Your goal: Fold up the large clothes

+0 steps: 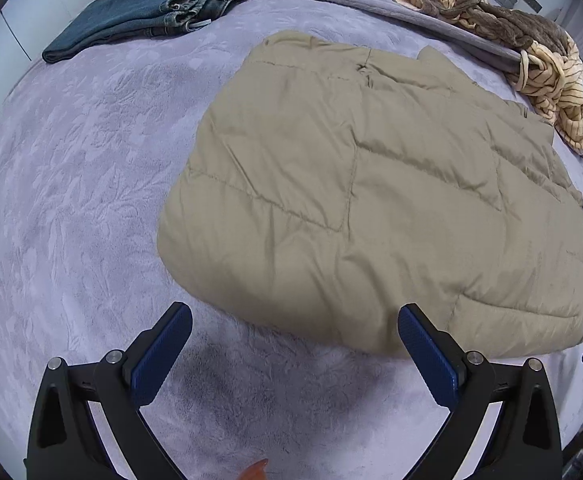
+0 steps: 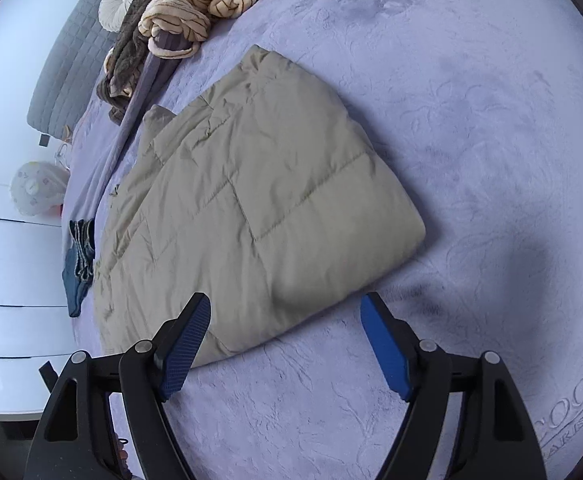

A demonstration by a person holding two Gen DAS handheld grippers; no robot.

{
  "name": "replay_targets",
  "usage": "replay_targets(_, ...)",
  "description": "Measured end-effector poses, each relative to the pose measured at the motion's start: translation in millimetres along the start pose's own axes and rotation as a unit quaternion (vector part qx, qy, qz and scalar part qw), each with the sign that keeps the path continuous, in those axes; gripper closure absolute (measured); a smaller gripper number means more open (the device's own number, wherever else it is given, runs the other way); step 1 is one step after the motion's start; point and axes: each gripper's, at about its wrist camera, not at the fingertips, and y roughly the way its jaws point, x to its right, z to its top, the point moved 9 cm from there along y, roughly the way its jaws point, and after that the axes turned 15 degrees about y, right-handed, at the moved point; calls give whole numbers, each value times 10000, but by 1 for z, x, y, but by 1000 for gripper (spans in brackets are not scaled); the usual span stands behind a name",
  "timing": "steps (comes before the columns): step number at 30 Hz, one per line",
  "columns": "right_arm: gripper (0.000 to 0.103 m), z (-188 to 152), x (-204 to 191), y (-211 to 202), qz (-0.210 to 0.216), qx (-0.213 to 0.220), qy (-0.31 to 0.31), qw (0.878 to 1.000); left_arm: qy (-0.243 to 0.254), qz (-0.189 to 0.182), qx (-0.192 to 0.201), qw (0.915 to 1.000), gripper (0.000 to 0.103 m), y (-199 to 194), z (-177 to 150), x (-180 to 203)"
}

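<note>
A beige quilted puffer jacket [image 1: 371, 184] lies folded into a thick rectangle on the lilac bedspread [image 1: 71, 200]. My left gripper [image 1: 295, 320] hangs open just short of the jacket's near edge, with nothing between its blue pads [image 1: 159, 360]. In the right wrist view the same jacket [image 2: 251, 208] stretches away to the upper left. My right gripper [image 2: 285, 310] is open over the jacket's near corner; the left pad [image 2: 187, 344] overlaps the fabric edge in the picture, and the right pad [image 2: 387, 352] is over bare bedspread [image 2: 491, 160]. Neither gripper holds the cloth.
Folded blue jeans [image 1: 139, 12] lie at the far left of the bed and show small in the right view [image 2: 79, 264]. A heap of brown and cream striped clothes [image 1: 531, 52] lies beyond the jacket [image 2: 195, 4]. A grey headboard [image 2: 67, 64] and a white cushion [image 2: 119, 0] stand behind.
</note>
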Motion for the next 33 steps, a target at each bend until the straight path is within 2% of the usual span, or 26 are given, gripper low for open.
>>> replay_targets(3, 20, -10, 6, 8, 56, -116, 63, 9999, 42, -8, -76, 10000, 0, 3, -9, 3)
replay_targets(5, 7, -15, 7, 14, 92, -194, 29, 9998, 89, 5, -92, 9999, 0, 5, -13, 5)
replay_targets(7, 0, -19, 6, 19, 161, -241, -16, 9996, 84, -1, -112, 9999, 0, 7, -17, 5)
replay_targets(13, 0, -26, 2, 33, 296, -388, 71, 9988, 57, 204, -163, 9996, 0, 12, -23, -1)
replay_targets(16, 0, -29, 1, 42, 296, -483, 100, 9983, -46, 169, -158, 9997, 0, 15, -26, -7)
replay_targets(18, 0, -31, 1, 48, 312, -518, 135, 9981, -184, -7, -153, 9997, 0, 18, -29, -12)
replay_targets(20, 0, -32, 0, 51, 387, -521, 193, 9977, -436, -516, -110, 9977, 0, 21, -30, -13)
replay_targets(22, 0, -32, -2, 55, 541, -557, 335, 9964, -870, -1194, 53, 9890, 0, 22, -30, -16)
replay_targets(24, 0, -31, -4, 59, 690, -600, 515, 9945, -1316, -1829, 215, 9740, 0, 24, -30, -19)
replay_targets(30, 0, -28, -14, 78, 1033, -740, 924, 9876, -2234, -2515, 282, 9413, 0, 46, -33, -37)
replay_targets(33, 0, -25, -24, 90, 1246, -825, 1060, 9831, -2439, -2684, 343, 9313, 0, 56, -21, -32)
